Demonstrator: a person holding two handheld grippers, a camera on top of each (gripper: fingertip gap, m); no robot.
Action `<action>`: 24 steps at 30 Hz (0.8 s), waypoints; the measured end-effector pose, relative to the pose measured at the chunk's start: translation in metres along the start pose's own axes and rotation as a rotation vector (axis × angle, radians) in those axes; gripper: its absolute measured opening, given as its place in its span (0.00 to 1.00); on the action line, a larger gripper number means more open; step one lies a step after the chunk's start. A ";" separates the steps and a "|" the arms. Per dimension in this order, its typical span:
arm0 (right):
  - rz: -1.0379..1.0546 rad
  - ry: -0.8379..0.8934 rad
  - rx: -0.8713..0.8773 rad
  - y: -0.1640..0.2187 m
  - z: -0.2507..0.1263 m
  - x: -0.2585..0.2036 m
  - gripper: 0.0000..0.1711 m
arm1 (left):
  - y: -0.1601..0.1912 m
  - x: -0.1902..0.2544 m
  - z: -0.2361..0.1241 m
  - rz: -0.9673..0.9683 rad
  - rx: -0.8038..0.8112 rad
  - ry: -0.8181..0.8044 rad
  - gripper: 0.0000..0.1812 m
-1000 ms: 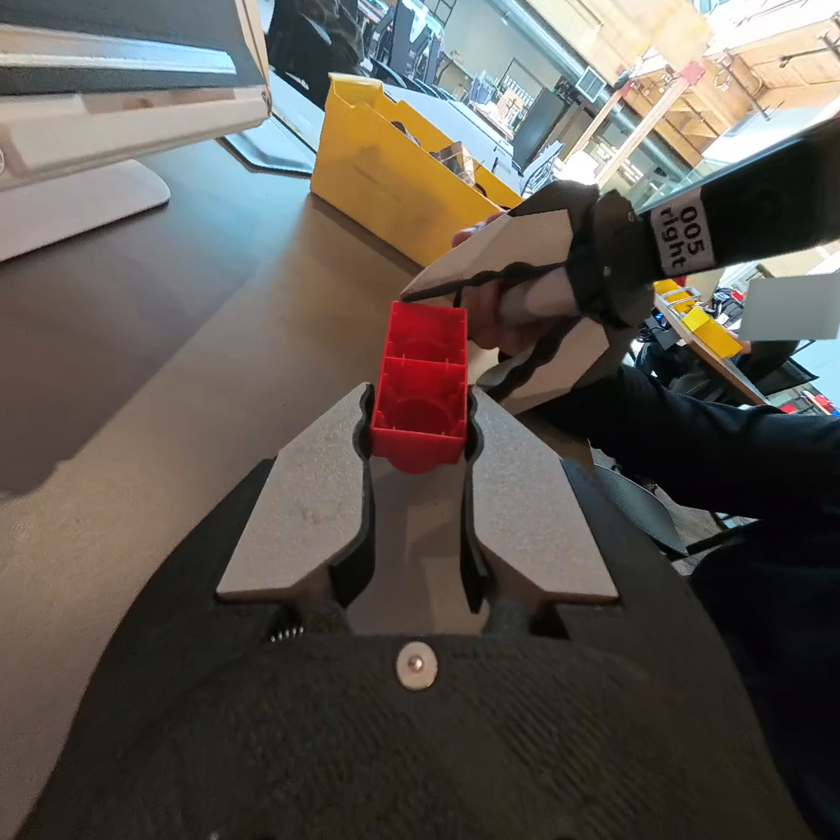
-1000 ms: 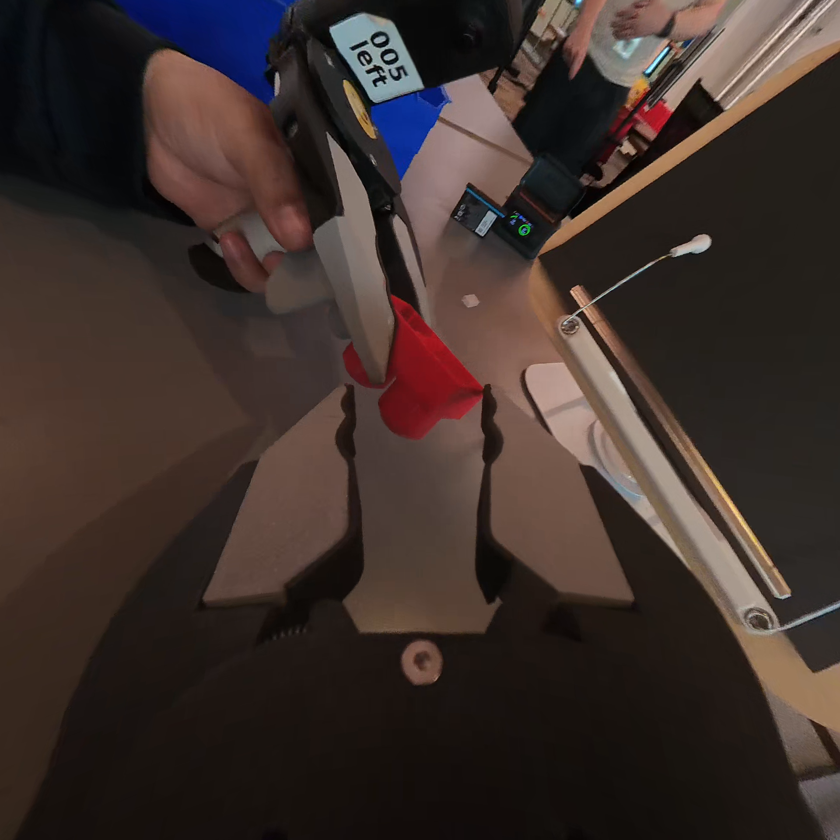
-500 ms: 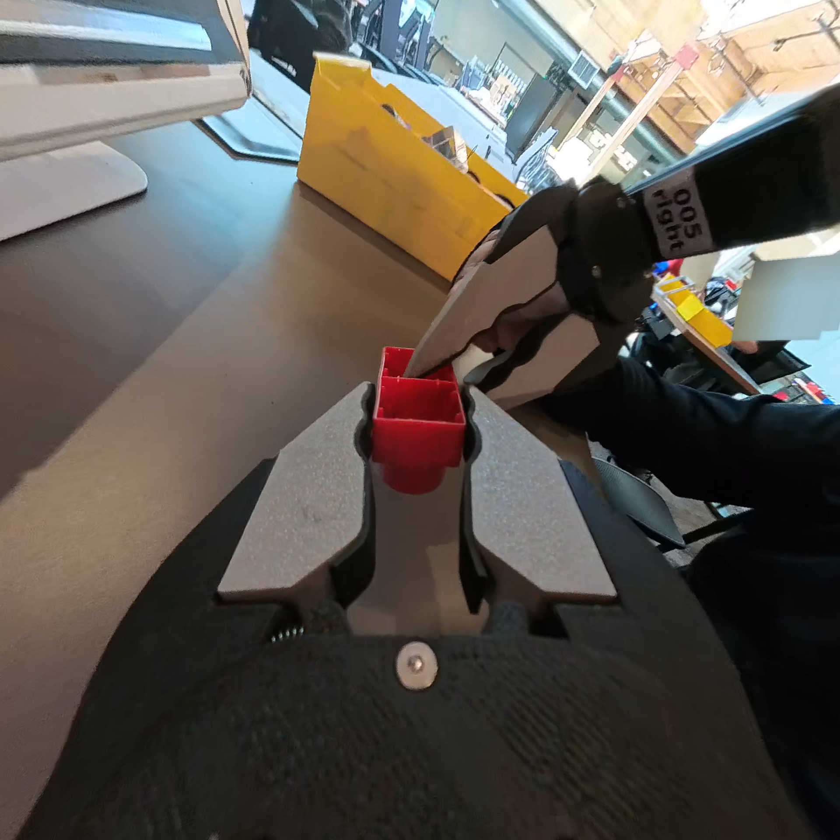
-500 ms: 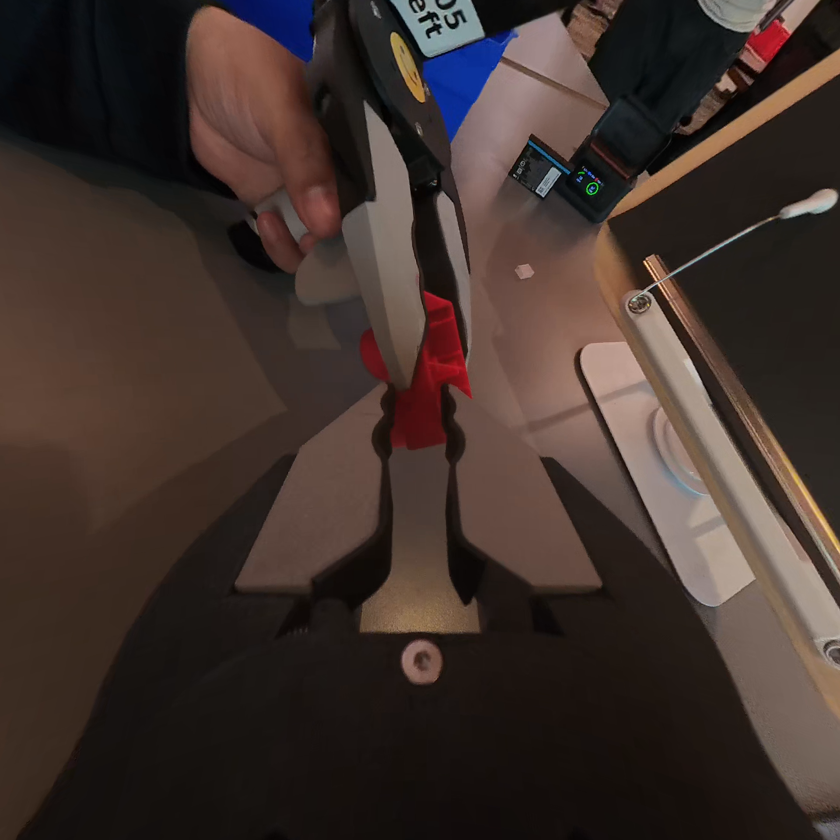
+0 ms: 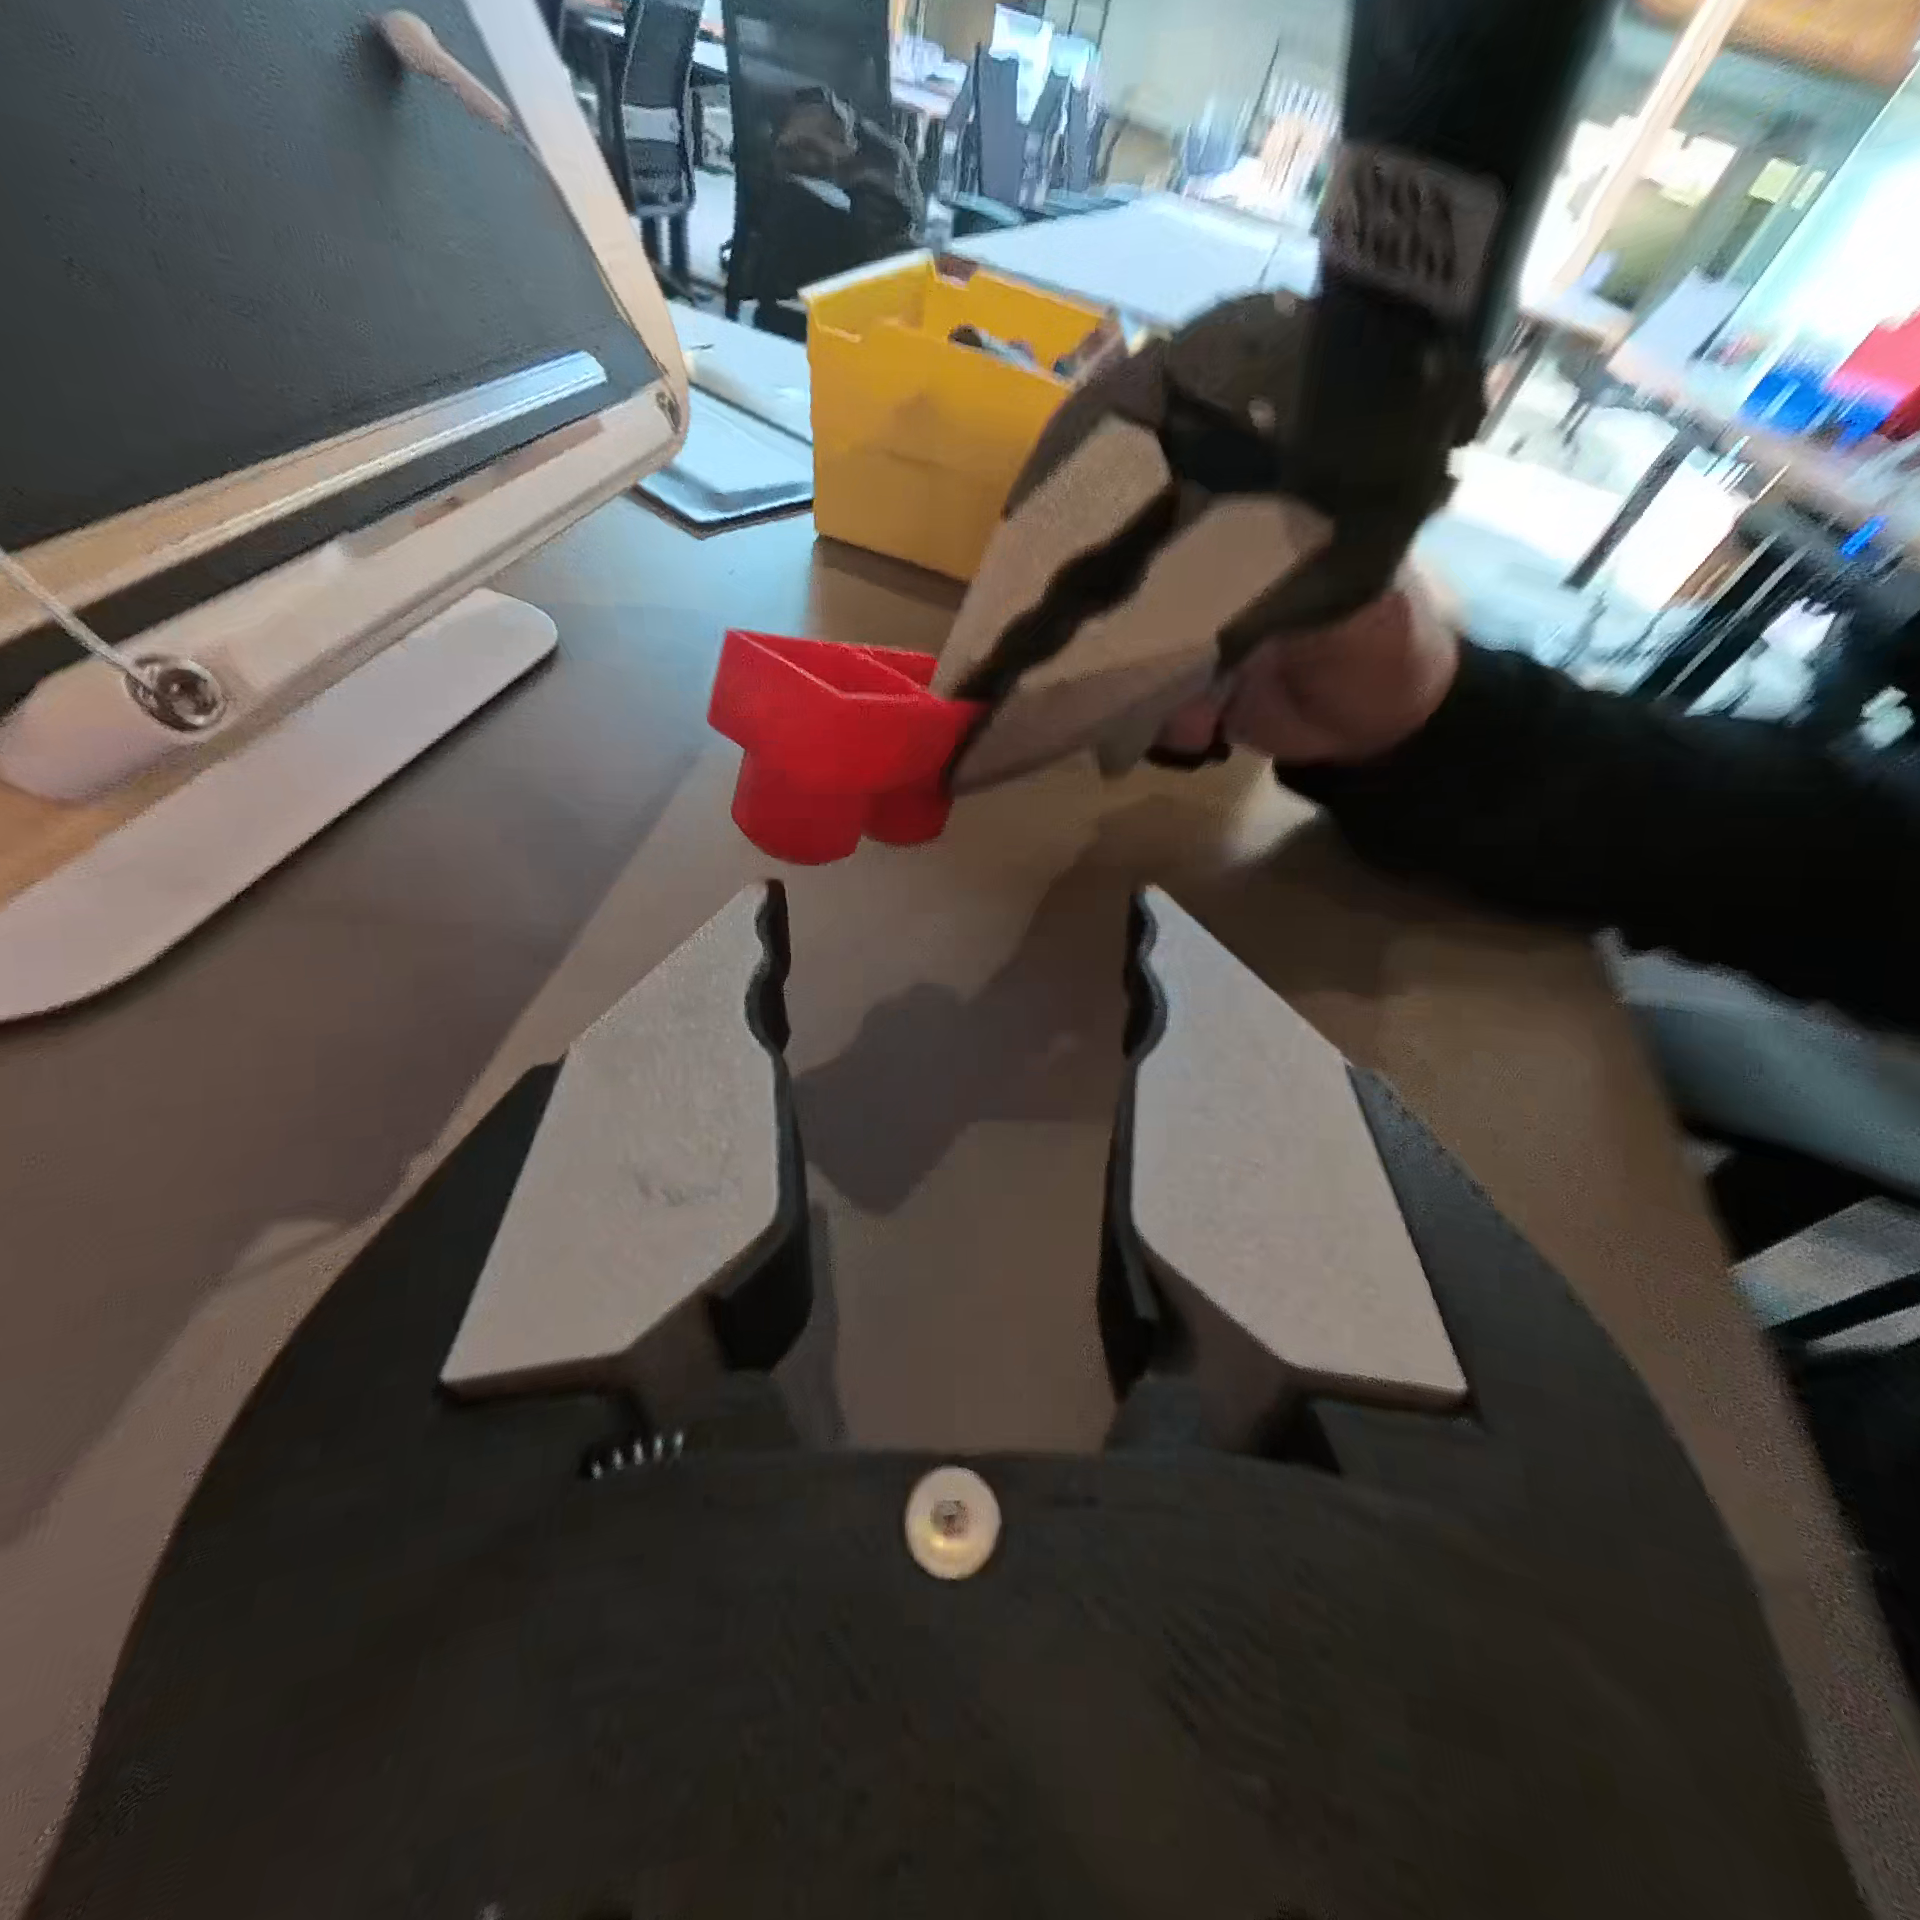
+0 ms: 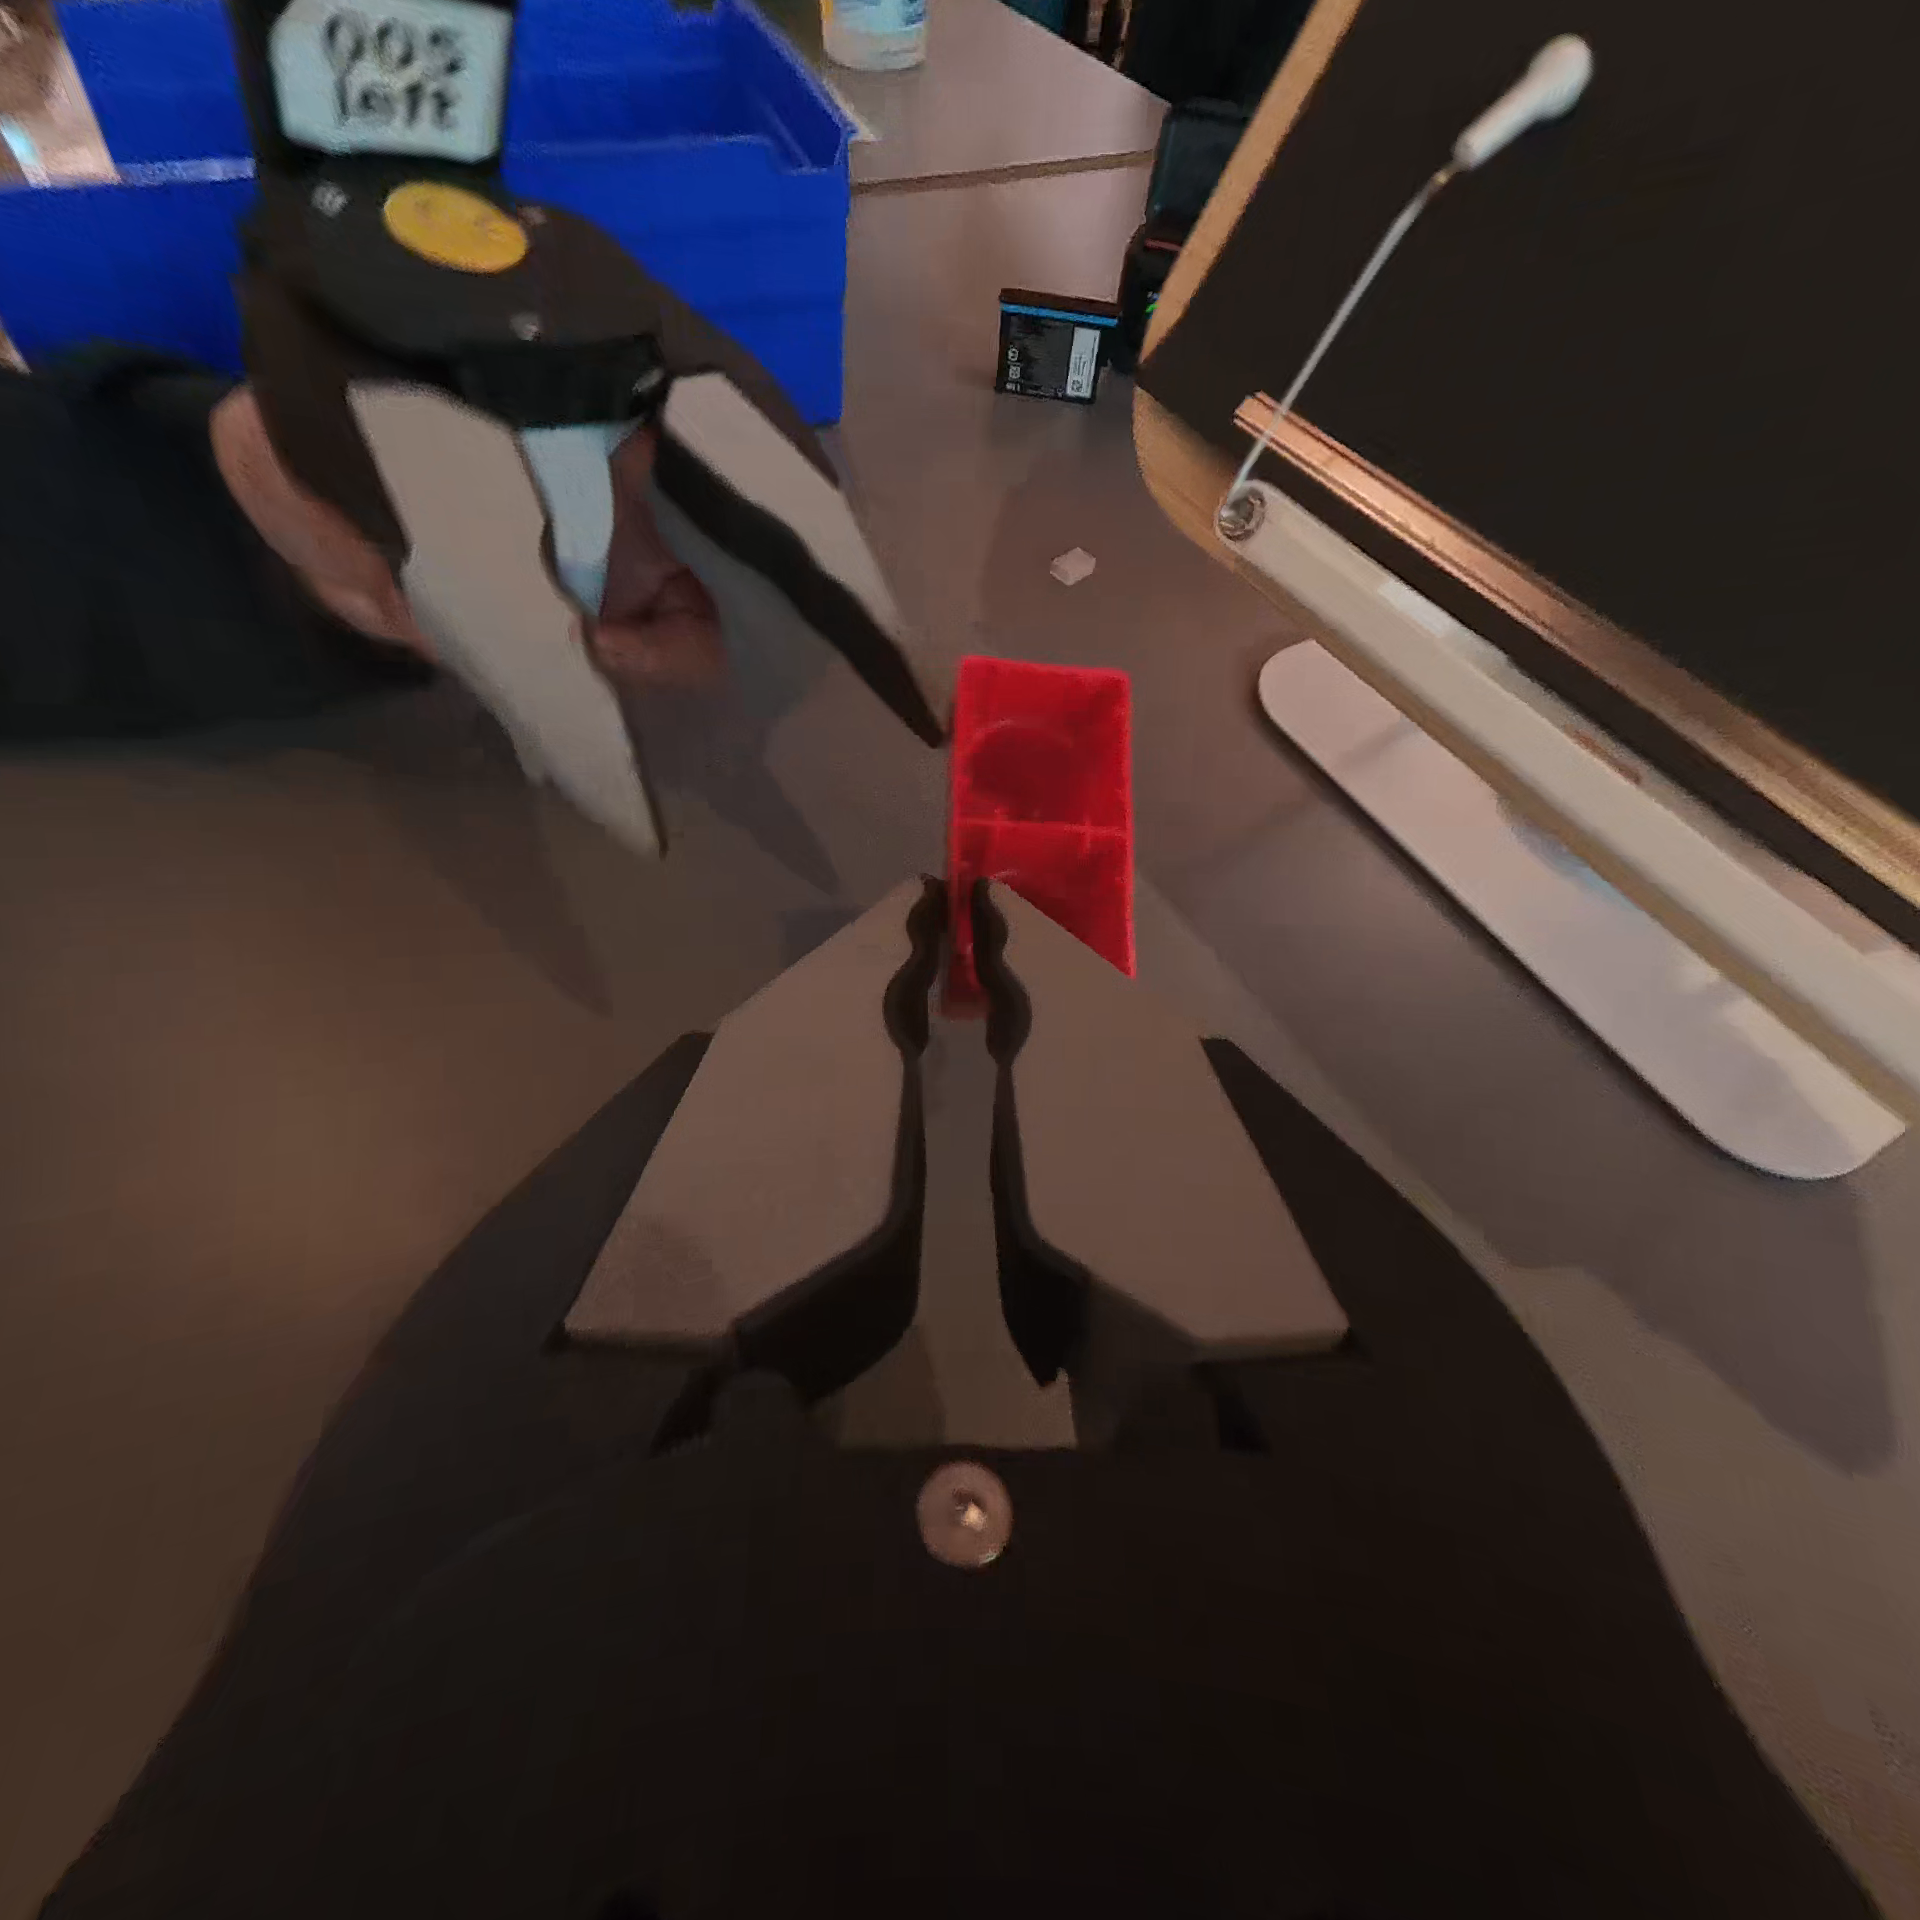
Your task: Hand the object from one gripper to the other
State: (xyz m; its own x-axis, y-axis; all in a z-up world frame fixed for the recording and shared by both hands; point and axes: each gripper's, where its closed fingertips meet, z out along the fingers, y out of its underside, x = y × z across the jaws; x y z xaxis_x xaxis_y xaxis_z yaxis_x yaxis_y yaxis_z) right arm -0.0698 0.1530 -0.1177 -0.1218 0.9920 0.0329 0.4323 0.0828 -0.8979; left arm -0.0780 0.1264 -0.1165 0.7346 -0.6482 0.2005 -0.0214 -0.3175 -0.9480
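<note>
One red block [image 6: 1039,800] is present: a hollow two-cell plastic piece with two round studs on its underside. It hangs in the air above the table [image 6: 312,987], at centre frame in the right wrist view and centre-upper frame in the left wrist view. The right gripper [image 6: 958,885] holds it by one thin wall at the block's near end, fingers [image 6: 1101,1091] drawn narrow onto that wall. The rest of the block projects forward, unsupported.

Handling judgement: the block appears light, rigid and smooth-surfaced. A grip on a single wall is likely to let it pivot; a hold across the two outer side walls would be more secure. It does not look fragile.

The left gripper [image 5: 956,904] is empty, fingers spread wide, just short of the block and not touching it.

Count: two grippers, one block. Around them, one tilted dark board on a white stand [image 6: 1558,883] lies at right frame in the right wrist view. One blue bin [image 6: 675,187] sits upper left, one small dark box [image 6: 1055,353] beside it. One yellow bin [image 5: 914,436] appears upper centre in the left wrist view.
</note>
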 end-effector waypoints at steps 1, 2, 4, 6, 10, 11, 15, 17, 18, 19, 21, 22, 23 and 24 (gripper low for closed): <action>0.048 -0.030 0.009 0.000 -0.002 0.001 0.00 | 0.004 0.001 0.002 0.058 -0.023 -0.023 0.35; 0.093 -0.057 0.019 -0.001 -0.003 0.001 0.01 | 0.006 0.004 0.005 0.101 -0.038 -0.039 0.35; 0.160 -0.100 0.037 -0.002 -0.005 0.001 0.00 | 0.012 0.011 0.010 0.152 -0.063 -0.041 0.31; 0.195 -0.128 0.054 -0.003 -0.005 0.001 0.01 | 0.018 0.011 0.014 0.188 -0.104 -0.062 0.31; 0.251 -0.215 0.094 -0.010 -0.009 -0.007 0.00 | 0.019 -0.010 0.011 0.290 -0.129 -0.210 0.30; 0.274 -0.247 0.104 -0.012 -0.009 -0.010 0.00 | 0.017 -0.015 0.009 0.336 -0.132 -0.257 0.31; 0.407 -0.382 0.112 -0.013 -0.009 -0.020 0.00 | 0.010 -0.015 0.007 0.544 -0.123 -0.356 0.31; 0.467 -0.473 0.118 -0.015 -0.010 -0.028 0.00 | 0.005 -0.008 0.009 0.625 -0.095 -0.368 0.32; 0.489 -0.507 0.117 -0.015 -0.010 -0.031 0.00 | 0.002 -0.006 0.009 0.659 -0.081 -0.382 0.33; 0.505 -0.518 0.118 -0.015 -0.010 -0.031 0.00 | 0.000 -0.005 0.008 0.692 -0.072 -0.402 0.34; 0.527 -0.543 0.108 -0.014 -0.010 -0.034 0.00 | -0.002 -0.006 0.007 0.745 -0.065 -0.427 0.35; 0.538 -0.563 0.086 -0.011 -0.010 -0.036 0.00 | -0.002 -0.005 0.007 0.769 -0.062 -0.432 0.36; 0.546 -0.576 0.063 -0.008 -0.009 -0.038 0.00 | -0.002 -0.004 0.008 0.795 -0.061 -0.431 0.36; 0.555 -0.585 0.050 -0.006 -0.009 -0.039 0.00 | 0.000 -0.002 0.009 0.816 -0.065 -0.429 0.37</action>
State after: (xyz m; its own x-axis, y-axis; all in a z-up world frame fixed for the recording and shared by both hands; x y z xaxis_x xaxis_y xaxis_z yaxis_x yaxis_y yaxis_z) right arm -0.0599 0.1146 -0.1094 -0.3553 0.6755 -0.6461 0.5280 -0.4253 -0.7351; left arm -0.0739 0.1340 -0.1187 0.6628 -0.3806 -0.6449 -0.6718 0.0782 -0.7366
